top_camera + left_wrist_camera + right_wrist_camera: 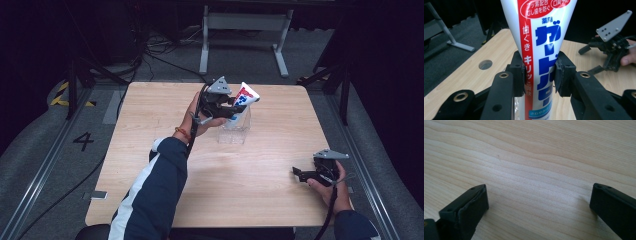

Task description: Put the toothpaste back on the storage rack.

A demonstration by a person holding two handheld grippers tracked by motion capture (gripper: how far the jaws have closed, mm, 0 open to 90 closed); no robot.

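- L gripper [239,107] is pinching a toothpaste tube [245,95] w/ both pads pressing its sides; in the left gripper view the tube [540,50] is standing between the jaws, white w/ a red stripe and blue lettering, the wide end pointing away from the camera.
- In the high view the tube is being held above the table [165,115], tilting up and to the right, over the far-centre part of the wood top.
- A clear plastic holder [235,127] is sitting on the table just under the tube; can't tell if the tube's lower end is touching it.
- L hand [202,117] is wrapping the gripper body, sleeve in dark blue w/ a white stripe, an orange band at the wrist.
- R gripper [298,172] is resting low at the near right of the table, well apart from the tube, its jaws spread w/ nothing between them.
- In the right gripper view the two black jaws are standing wide over bare wood grain [531,170].
- In the left gripper view the R gripper [590,60] is showing farther off at right, grey plate on top.
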